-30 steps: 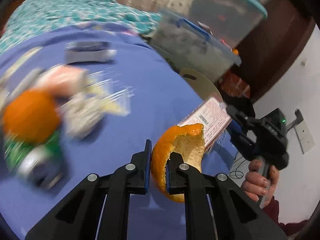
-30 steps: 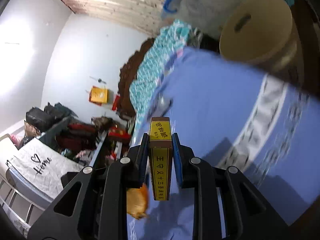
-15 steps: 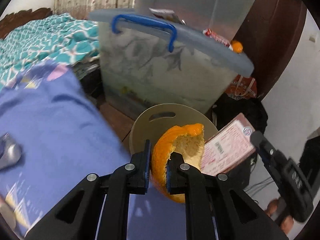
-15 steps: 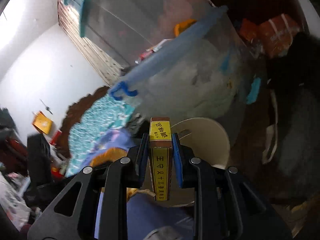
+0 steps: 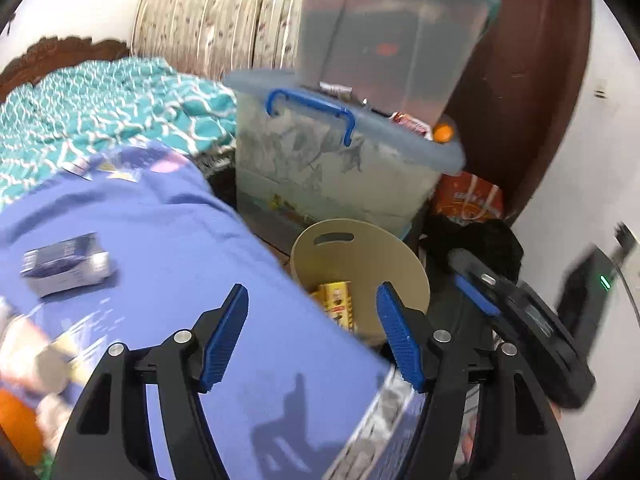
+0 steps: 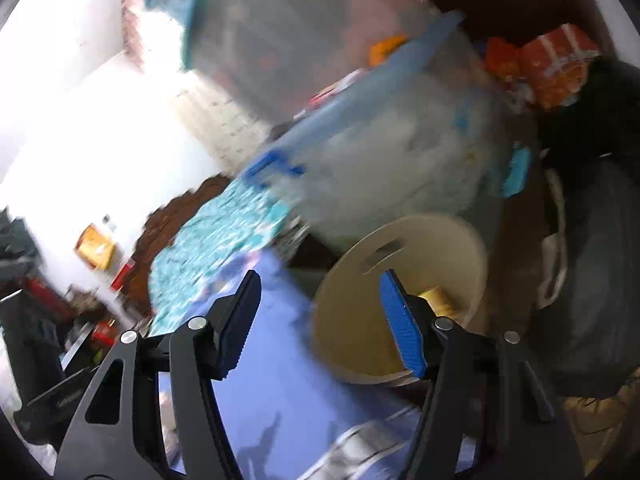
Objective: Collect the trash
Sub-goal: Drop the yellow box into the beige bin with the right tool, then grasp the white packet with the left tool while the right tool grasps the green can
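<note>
A round beige bin (image 5: 400,264) stands on the floor beside the bed. A yellow box (image 5: 338,304) lies inside it, and the right wrist view shows the yellow box (image 6: 438,300) in the beige bin (image 6: 360,340) too. My left gripper (image 5: 312,334) hovers over the bed's edge near the bin, its jaws opening with nothing between them. My right gripper (image 6: 320,320) hangs before the bin, its jaws also opening and empty. The orange peel is out of sight. In the left wrist view the right gripper (image 5: 480,280) sits just right of the bin.
A blue sheet (image 5: 160,240) covers the bed, with a small grey box (image 5: 66,268) and an orange (image 5: 16,424) on it. Behind the bin stand a lidded storage box with a blue handle (image 5: 340,168) and a clear tub (image 5: 392,32). Dark bags (image 6: 592,280) crowd the right.
Both grippers have opened. The orange peel is gone from the left jaws, and the yellow box has left the right jaws and lies in the bin. The left view swung back toward the bed.
</note>
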